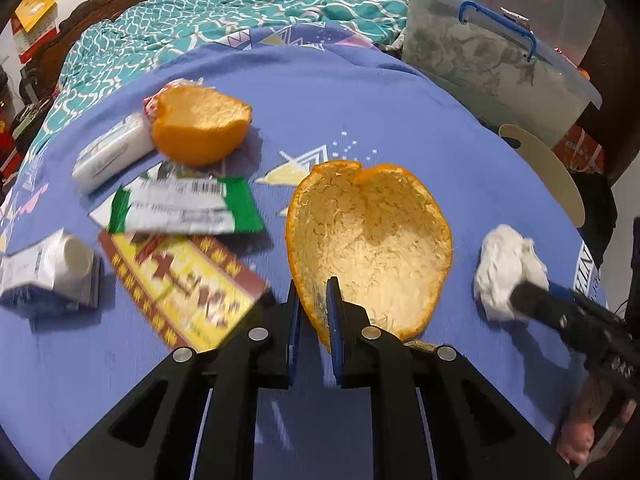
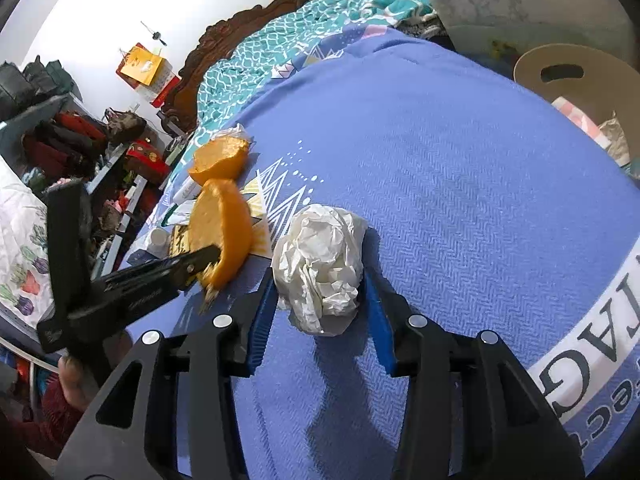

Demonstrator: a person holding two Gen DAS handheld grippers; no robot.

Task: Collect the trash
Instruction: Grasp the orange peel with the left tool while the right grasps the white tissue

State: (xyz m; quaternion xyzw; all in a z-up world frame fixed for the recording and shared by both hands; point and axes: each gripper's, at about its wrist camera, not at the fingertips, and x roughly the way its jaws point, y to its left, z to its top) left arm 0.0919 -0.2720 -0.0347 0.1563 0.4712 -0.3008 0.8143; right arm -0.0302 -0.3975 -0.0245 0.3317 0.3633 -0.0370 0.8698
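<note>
Peel (image 1: 370, 248) sits pinched by its near rim in my left gripper (image 1: 316, 304), which tilts steeply down over the blue sheet (image 1: 360, 96). Just right, my right gripper (image 2: 320, 300) straddles the tissue wad (image 2: 322, 268), half-open; I can't tell if its pads press. Farther left, another peel (image 1: 200, 124) and blurred wrappers (image 1: 180, 204). A clear bin (image 1: 492, 60) stands far right, partly cut off.
</note>
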